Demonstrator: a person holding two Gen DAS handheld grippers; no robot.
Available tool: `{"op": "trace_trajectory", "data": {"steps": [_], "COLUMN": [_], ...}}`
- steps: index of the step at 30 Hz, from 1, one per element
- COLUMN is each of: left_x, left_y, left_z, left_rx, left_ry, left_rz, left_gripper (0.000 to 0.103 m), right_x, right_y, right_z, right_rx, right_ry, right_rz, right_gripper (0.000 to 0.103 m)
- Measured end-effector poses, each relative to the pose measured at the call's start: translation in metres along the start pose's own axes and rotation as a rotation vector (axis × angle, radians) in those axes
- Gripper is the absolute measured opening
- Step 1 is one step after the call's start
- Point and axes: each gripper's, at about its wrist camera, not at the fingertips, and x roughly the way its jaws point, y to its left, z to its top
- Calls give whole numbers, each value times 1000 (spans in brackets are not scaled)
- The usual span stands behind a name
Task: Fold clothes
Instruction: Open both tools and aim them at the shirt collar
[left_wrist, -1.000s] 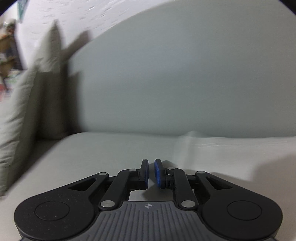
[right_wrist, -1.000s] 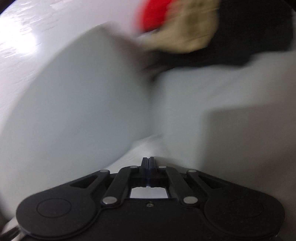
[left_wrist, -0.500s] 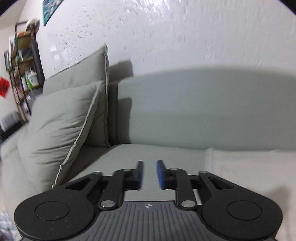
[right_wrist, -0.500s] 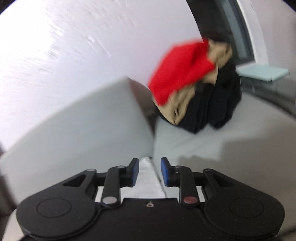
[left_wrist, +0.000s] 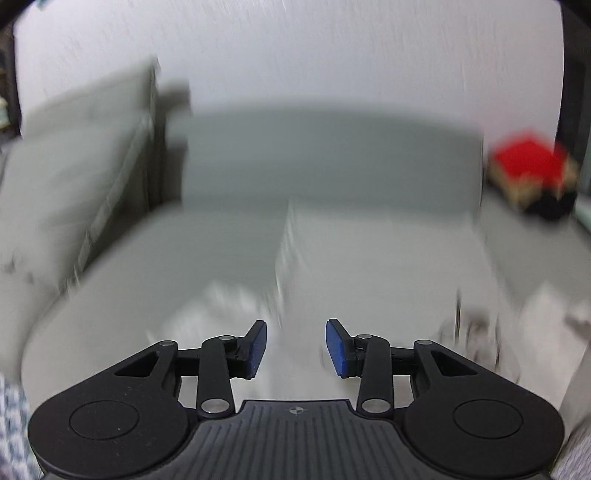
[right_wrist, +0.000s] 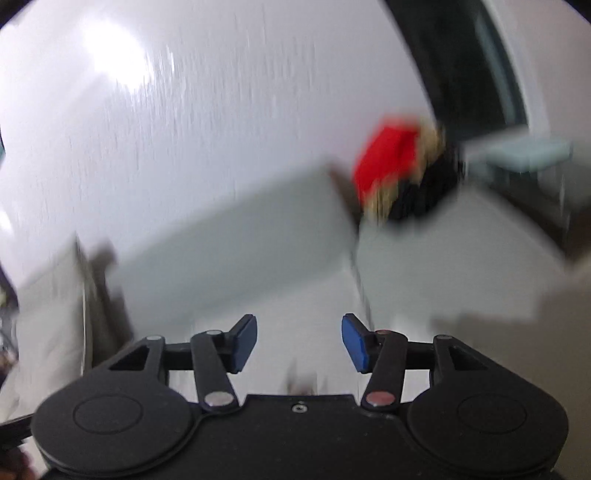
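Note:
A pale white garment (left_wrist: 369, 266) lies spread flat on the grey sofa seat (left_wrist: 192, 251), blurred by motion. My left gripper (left_wrist: 295, 347) hovers above its near edge, jaws opening, nothing between the blue pads. In the right wrist view the same garment (right_wrist: 317, 299) shows ahead of my right gripper (right_wrist: 299, 341), whose jaws are also opening and hold nothing. A pile of red, tan and black clothes (left_wrist: 532, 173) sits at the sofa's right end, also seen as the clothes pile (right_wrist: 402, 170) in the right wrist view.
Grey cushions (left_wrist: 74, 192) lean at the sofa's left end. The sofa backrest (left_wrist: 332, 158) stands against a white wall (left_wrist: 332, 48). A pale blue stool or small table (right_wrist: 524, 155) stands beyond the sofa's right end.
Both grippers pulled back and up from the garment, so more of the sofa shows. The right jaws went from shut to wide apart; the left jaws spread too.

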Motion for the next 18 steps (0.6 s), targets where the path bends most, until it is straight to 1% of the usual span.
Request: {"op": "trace_trajectory", "data": {"steps": [1,2,3,4,5,6,7,8,9,10,12,14,15,16,17,18], "left_x": [12,22,32,41,51,58,62,66,62,53,35,19,13,8,4,0], "left_y": [-11,-20,-28,-36,-44,-51,-57,-61,-62,-63,-67,-65,-63,-59,-54,-49], "left_z": [-12,-20,-24,-28,-32,-37,-42,-48,-54,-59,-68,-75,-77,-78,-78,-77], "left_rx": [6,13,21,29,37,46,56,63,74,109,189,215,212,184,148,113], "left_ry": [40,59,59,58,58,71,96,142,166,157,146,139,147,164,173,176], "left_rz": [14,19,14,10,6,8,16,16,13,16,17,3,-12,-37,-61,-84], "left_gripper": [33,33,33,34,34,34,33,31,31,31,31,31,31,33,35,35], "right_x": [14,27,40,52,56,61,70,69,64,60,46,28,26,26,22,17], "right_y": [1,3,5,10,21,28,33,39,45,51,57,55,48,40,34,29], "right_z": [-15,-29,-44,-55,-68,-77,-85,-95,-105,-116,-122,-125,-126,-127,-126,-124], "right_rx": [-11,-29,-47,-76,-102,-119,-134,-165,-201,-238,-289,-299,-277,-248,-213,-178], "right_ry": [52,99,145,171,190,202,211,223,235,247,287,318,347,383,395,398], "right_rz": [-7,-15,-22,-27,-29,-31,-33,-40,-50,-60,-89,-97,-82,-67,-55,-46], "right_gripper": [48,44,34,28,24,22,22,22,22,21,22,22,29,31,31,31]}}
